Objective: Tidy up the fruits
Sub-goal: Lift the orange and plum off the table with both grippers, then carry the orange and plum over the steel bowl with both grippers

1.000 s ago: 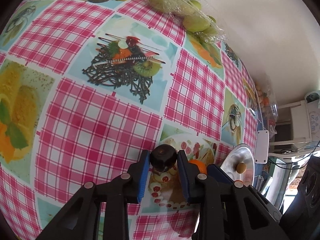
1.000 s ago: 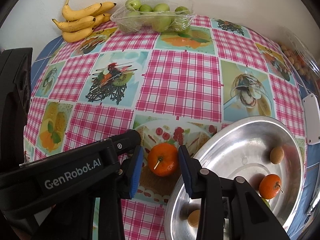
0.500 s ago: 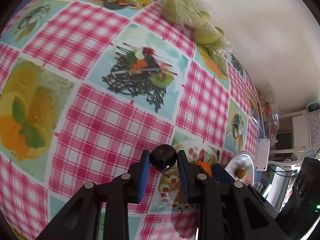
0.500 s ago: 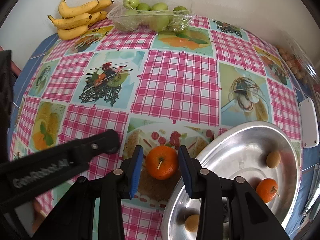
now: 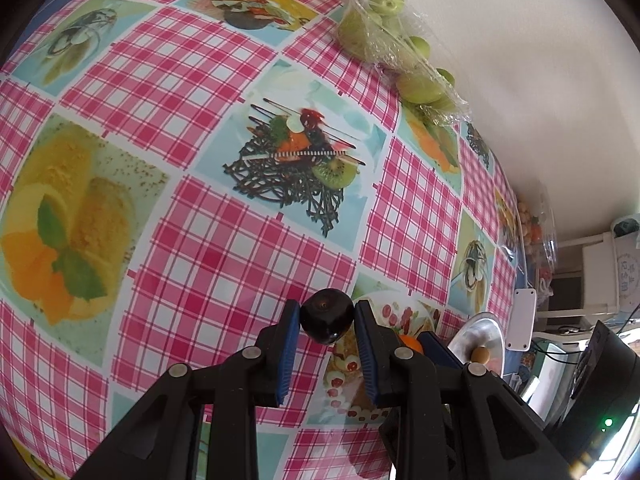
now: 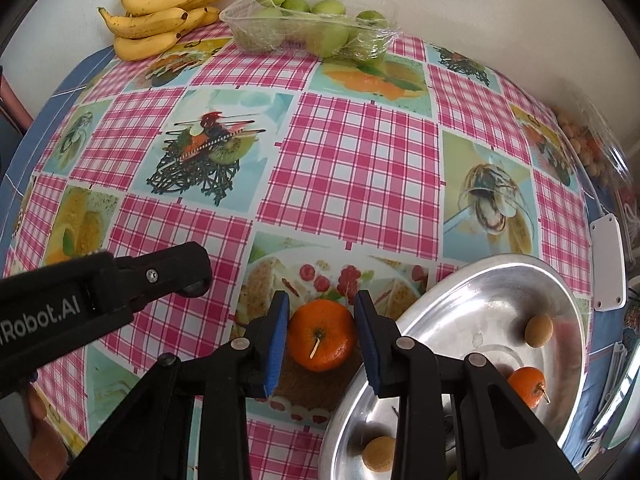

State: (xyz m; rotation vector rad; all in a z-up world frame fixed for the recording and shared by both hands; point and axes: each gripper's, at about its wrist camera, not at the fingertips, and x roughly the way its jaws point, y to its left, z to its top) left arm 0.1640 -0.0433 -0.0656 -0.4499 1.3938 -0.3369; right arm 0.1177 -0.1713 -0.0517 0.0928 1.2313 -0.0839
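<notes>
My left gripper [image 5: 326,318] is shut on a dark round plum [image 5: 327,321] and holds it above the checked tablecloth. My right gripper [image 6: 320,320] is shut on an orange mandarin [image 6: 321,335], just left of the steel bowl [image 6: 472,292]. The bowl holds another mandarin [image 6: 527,386] and two small brown fruits [image 6: 538,331]. The left gripper's body [image 6: 100,300] shows at the left of the right wrist view. In the left wrist view the bowl [image 5: 478,330] and the held mandarin [image 5: 410,343] peek out behind the right finger.
Bananas [image 6: 156,20] and a clear tray of green fruits [image 6: 312,30] lie at the table's far edge by the wall. A bag of small fruits [image 6: 580,140] and a white box [image 6: 608,264] sit at the right edge.
My left gripper has lifted and drawn back left with the plum. The right gripper has closed in on the mandarin, keeping beside the bowl.
</notes>
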